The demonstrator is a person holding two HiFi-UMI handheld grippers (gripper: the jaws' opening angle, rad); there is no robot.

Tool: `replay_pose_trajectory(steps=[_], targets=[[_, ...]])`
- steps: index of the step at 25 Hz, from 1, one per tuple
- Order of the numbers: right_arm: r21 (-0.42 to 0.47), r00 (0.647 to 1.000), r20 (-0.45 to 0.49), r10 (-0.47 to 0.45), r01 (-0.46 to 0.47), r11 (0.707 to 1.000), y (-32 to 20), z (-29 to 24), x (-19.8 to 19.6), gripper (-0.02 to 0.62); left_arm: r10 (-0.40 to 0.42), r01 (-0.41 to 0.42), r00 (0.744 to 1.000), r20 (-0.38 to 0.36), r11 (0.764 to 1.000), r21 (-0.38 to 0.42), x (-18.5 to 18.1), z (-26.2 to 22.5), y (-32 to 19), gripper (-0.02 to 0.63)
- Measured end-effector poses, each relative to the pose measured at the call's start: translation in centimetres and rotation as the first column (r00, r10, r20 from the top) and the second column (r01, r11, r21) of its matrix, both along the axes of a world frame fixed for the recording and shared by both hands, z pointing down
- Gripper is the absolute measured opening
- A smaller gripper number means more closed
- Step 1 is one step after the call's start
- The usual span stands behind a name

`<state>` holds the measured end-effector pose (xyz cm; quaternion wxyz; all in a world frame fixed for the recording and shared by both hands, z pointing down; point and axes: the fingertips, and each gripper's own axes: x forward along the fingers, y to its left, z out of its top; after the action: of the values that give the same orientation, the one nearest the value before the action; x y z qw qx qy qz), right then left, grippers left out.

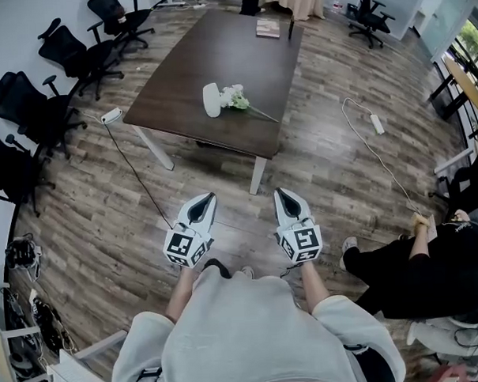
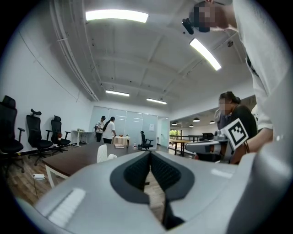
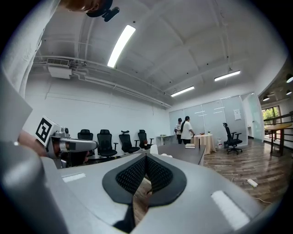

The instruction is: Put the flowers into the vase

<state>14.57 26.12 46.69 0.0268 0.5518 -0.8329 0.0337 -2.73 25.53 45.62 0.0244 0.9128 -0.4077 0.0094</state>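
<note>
Well ahead of your left gripper (image 1: 208,197) and right gripper (image 1: 279,194), both closed and empty, flowers (image 1: 236,98) lie just beside the vase (image 1: 211,99); reaching in with closed jaws could topple it.

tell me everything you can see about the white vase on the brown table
The white vase looks plain, smooth and matte, taller than wide, with no pattern visible. It stands upright on the dark brown rectangular table, toward the end nearest the person, and has no flowers in it. The white flowers with green stems lie on the tabletop right beside it, blooms toward it. Whether they touch is unclear.
</note>
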Motion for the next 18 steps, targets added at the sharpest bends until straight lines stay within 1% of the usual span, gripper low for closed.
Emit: replay_pose_trajectory(steps=[8,14,18], targets=[[-0.014,1.0,-0.005,-0.001,0.001,1.0,-2.4,0.5,0.4,-0.003,0.001,-0.001,1.0,0.0,1.0,-0.014,0.4,0.6,-2.5,0.011],[-0.008,1.0,-0.006,0.0,-0.001,1.0,-5.9,0.7,0.0,-0.003,0.01,-0.01,1.0,-0.005,1.0,-0.009,0.1,1.1,-6.1,0.011],[0.002,1.0,-0.018,0.005,-0.005,1.0,-9.4,0.8,-0.6,-0.003,0.017,-0.017,1.0,-0.014,1.0,0.0,-0.4,1.4,-9.8,0.011]])
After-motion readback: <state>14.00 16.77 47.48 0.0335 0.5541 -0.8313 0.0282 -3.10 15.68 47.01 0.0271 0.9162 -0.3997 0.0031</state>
